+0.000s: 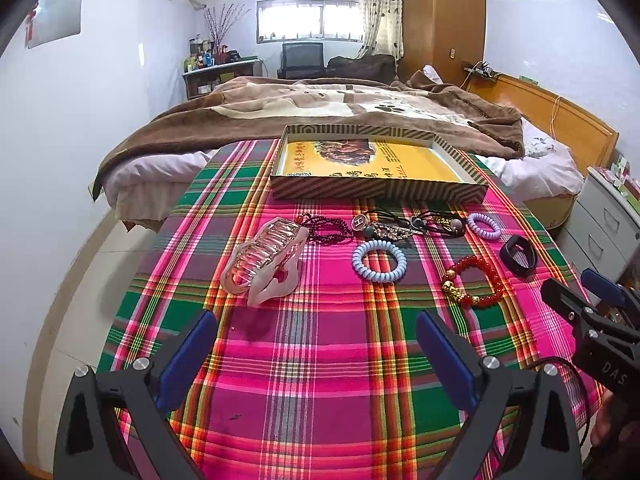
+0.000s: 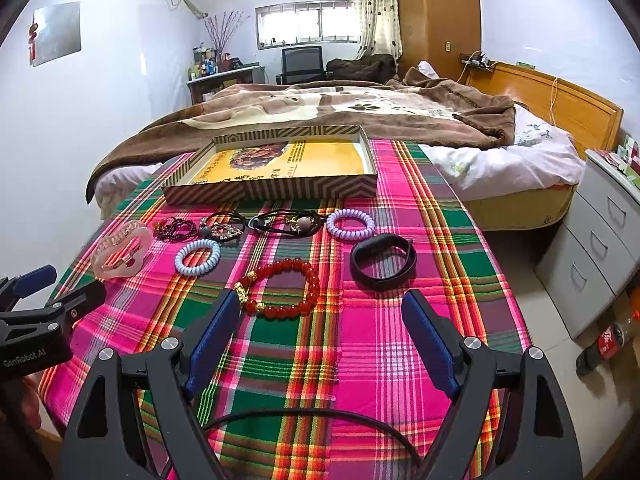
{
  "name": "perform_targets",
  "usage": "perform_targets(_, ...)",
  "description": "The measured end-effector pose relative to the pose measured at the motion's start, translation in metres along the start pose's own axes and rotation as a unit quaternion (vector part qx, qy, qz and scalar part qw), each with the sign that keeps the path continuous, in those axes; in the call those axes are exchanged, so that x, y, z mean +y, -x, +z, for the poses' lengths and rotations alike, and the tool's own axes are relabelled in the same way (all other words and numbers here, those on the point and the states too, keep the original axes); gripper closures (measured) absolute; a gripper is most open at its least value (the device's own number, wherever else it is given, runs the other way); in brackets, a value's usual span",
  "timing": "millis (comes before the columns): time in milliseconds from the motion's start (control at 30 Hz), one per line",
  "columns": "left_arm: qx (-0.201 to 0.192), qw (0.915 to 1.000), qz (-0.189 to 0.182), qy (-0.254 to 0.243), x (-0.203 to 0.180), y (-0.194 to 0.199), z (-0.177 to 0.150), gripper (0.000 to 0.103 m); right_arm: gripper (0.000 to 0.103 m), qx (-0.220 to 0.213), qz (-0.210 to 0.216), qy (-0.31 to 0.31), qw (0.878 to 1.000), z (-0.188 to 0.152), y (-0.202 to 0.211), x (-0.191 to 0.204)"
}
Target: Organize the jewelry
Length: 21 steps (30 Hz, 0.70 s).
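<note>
The jewelry is lying in a loose row across the table's middle, the pink hair claw pointing toward the far edge, before the box. Left gripper and right gripper are hovering wide open, empty.

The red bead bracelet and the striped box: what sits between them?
In the right wrist view, black hair ties lie between the red bead bracelet and the striped box; otherwise only plaid cloth.

Home bedroom: bed, wardrobe, curtained window, probably cluttered dresser.
</note>
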<state>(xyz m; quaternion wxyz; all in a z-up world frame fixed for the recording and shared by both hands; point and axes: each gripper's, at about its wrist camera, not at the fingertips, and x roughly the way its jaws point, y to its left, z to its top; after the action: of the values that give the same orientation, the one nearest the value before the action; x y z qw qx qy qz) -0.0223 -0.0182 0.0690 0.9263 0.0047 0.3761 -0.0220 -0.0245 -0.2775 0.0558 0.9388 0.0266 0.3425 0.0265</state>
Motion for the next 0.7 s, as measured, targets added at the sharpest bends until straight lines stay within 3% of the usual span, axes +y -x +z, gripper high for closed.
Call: perform_targets(700,-0.008,1.0000,-0.001,-0.004,-0.0019,0.0021,-0.0031,0.002,0.020,-0.003,-0.007,-0.001,1.000,-0.0025,0.0015,-0.0006)
